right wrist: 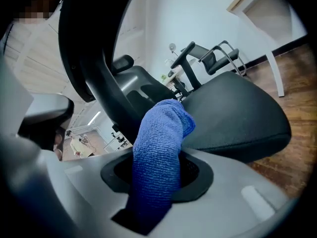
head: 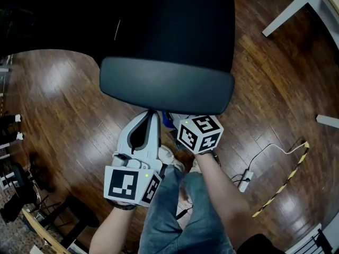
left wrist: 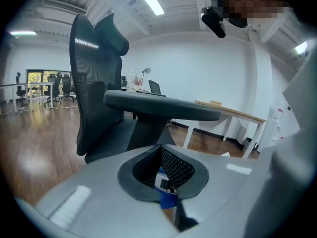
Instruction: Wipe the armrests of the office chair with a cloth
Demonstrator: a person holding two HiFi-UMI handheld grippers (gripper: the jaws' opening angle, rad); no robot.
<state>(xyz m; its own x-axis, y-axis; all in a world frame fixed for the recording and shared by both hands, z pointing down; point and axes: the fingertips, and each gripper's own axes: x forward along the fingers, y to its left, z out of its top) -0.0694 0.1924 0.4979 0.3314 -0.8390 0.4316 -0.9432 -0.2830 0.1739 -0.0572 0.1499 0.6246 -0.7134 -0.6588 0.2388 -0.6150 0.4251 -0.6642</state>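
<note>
1. Room: open office. The floor [head: 63, 99] is glossy dark wood. A white desk [left wrist: 233, 114] stands behind the chair, and a power strip [head: 244, 180] with its cable lies on the floor to the right.
2. The office chair [head: 175, 25] is black with a mesh back. Judgement: it may swivel or roll under a sideways push, so wiping strokes should be light and run along the pad.
3. The armrest [head: 167, 91] is a long dark grey pad, smooth and slightly domed, lying crosswise just ahead of both grippers. Judgement: firm, low-friction, no fragile parts.
4. The cloth [right wrist: 158, 152] is blue with a looped weave, bunched into a roll. Judgement:
   - It is light, soft and limp.
   - It will fold over the pad edge and drag rather than slide.
   - It is best held at mid-length, as it is now, with a free end left to wipe with.
   - The free tip sits at the near edge of the armrest. Contact cannot be confirmed.
5. The right gripper [right wrist: 161, 180] has its jaws clamped on the cloth roll, and the tip sticks out forward.
6. The left gripper [left wrist: 166, 180] has its jaws together and grips nothing. It is aimed at the armrest from below, just beside the right gripper. Judgement: it is free to steady the chair.
</note>
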